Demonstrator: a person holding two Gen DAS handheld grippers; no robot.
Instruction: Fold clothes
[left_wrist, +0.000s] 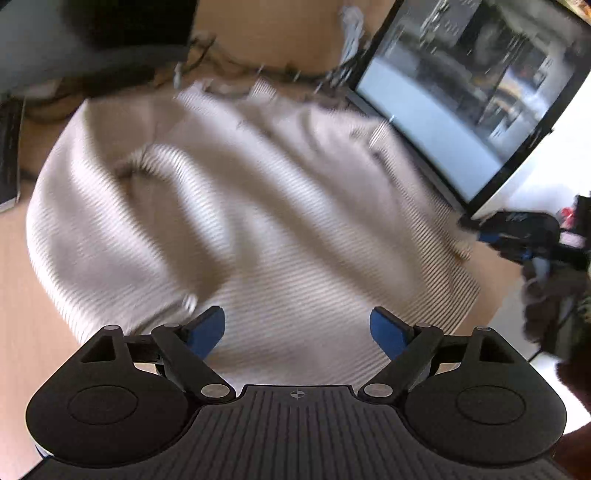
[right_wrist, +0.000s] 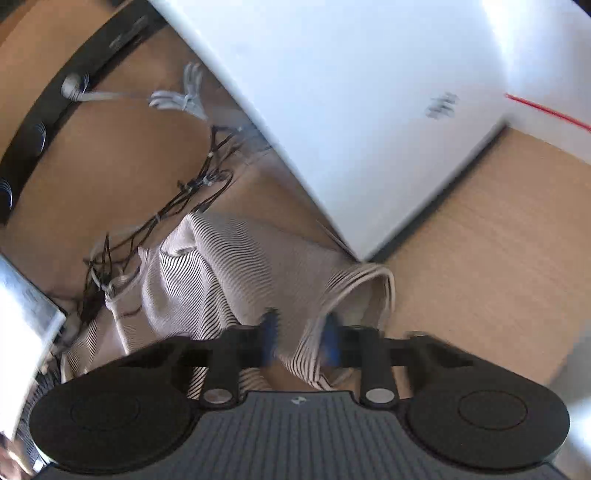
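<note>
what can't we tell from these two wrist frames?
- Striped garment, left wrist view: motion blur; near edge hidden under the left gripper, so its type and fold state are unclear.
- Right gripper, right wrist view: pads smeared by blur; cloth sits between the jaws, but how much is pinched is unclear.
- Laptop, left wrist view: screen content too blurred.
- Cables, right wrist view: ends run out of sight.

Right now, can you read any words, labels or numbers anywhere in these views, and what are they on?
No text can be read.
White panel: a small grey mark, too blurred to read.
Monitor: only reflections, no readable text.
Striped garment: no label in view.
</note>
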